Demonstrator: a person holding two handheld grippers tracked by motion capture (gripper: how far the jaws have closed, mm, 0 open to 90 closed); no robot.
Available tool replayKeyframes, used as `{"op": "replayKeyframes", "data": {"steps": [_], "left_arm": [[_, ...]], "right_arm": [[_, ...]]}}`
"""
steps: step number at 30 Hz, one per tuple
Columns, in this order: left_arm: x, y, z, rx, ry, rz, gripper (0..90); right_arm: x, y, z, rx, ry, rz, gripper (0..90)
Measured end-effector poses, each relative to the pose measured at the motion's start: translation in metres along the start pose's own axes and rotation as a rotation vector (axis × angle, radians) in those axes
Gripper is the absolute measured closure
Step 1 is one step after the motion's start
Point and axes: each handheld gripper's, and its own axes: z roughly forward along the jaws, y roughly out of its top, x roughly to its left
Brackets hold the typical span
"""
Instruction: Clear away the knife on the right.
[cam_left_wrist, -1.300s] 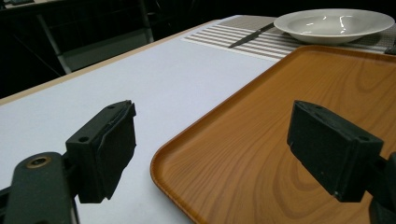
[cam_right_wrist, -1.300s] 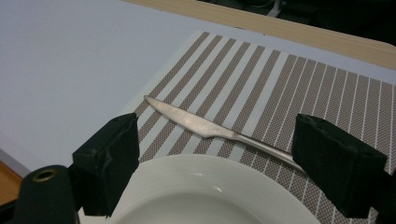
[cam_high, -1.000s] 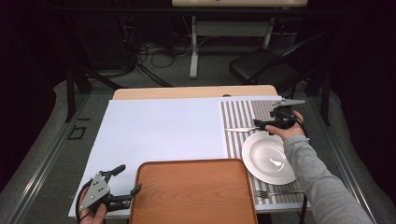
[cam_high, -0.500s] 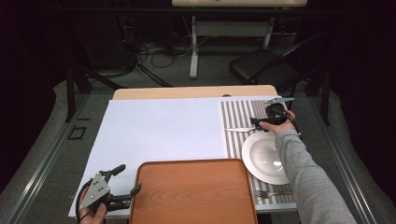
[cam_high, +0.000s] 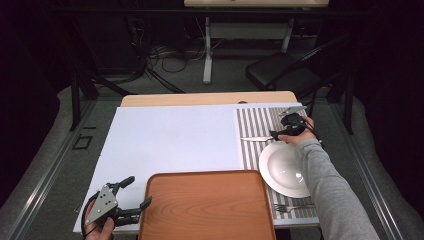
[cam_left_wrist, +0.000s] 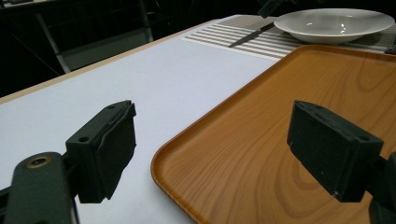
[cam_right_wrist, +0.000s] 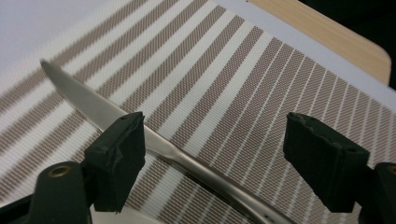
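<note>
- The right gripper (cam_right_wrist: 212, 154) is low over the striped placemat (cam_right_wrist: 261, 74), and its jaws have just been closing a little. They are still spread wide, with nothing pinched.
- The knife (cam_right_wrist: 140, 133) lies flat on the mat. It runs between the two jaws, with its blade passing right by the left pad (cam_right_wrist: 119, 158). I cannot tell if that pad touches it.
- In the high view, the right gripper (cam_high: 280, 134) is at the knife's (cam_high: 256, 139) handle end, just past the far edge of the white plate (cam_high: 285, 170). The blade tip points toward the white sheet (cam_high: 170, 140).
- To do this well, I think the gripper should go straight down so that one pad sits on each side of the thin handle.
- Then squeeze slowly. The knife is thin and smooth, so it could slip or spin away.
- Keep clear of the plate's edge so that it does not get bumped.
- A fork (cam_high: 292, 207) lies on the mat near the plate's close edge.
- The left gripper (cam_high: 134, 200) waits near the left edge of the brown tray (cam_high: 210, 210). Its jaws are spread wide and hold nothing, as the left gripper view shows, with the tray (cam_left_wrist: 280, 154) under the right pad (cam_left_wrist: 334, 151).
</note>
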Motion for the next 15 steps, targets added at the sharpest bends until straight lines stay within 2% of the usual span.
{"op": "replayKeyframes", "data": {"steps": [1, 4, 6, 9, 11, 12, 13, 15], "left_arm": [[0.0, 0.0, 0.0, -0.002, 0.0, 0.0, 15.6], [0.0, 0.0, 0.0, 0.0, 0.0, 0.0, 15.7], [0.0, 0.0, 0.0, 0.0, 0.0, -0.001, 15.7], [0.0, 0.0, 0.0, 0.0, 0.002, -0.002, 15.7], [0.0, 0.0, 0.0, 0.001, 0.002, -0.002, 15.7], [0.001, 0.0, 0.0, 0.002, 0.003, 0.0, 15.7], [0.001, 0.0, 0.0, 0.002, 0.003, 0.0, 15.7], [0.0, 0.0, 0.0, 0.003, 0.002, 0.0, 15.7]], "right_arm": [[0.0, 0.004, -0.002, 0.006, -0.005, -0.068, 21.5], [0.002, 0.011, -0.005, 0.041, -0.02, -0.188, 22.7], [0.001, 0.016, -0.007, 0.059, -0.008, -0.263, 23.9], [0.003, 0.023, -0.009, 0.087, -0.006, -0.343, 25.0], [0.004, 0.028, -0.01, 0.104, -0.022, -0.448, 25.0], [0.004, 0.028, -0.01, 0.104, -0.022, -0.448, 25.0], [0.006, 0.031, -0.01, 0.142, -0.03, -0.512, 25.1], [0.008, 0.034, -0.01, 0.156, -0.04, -0.582, 25.6]]}}
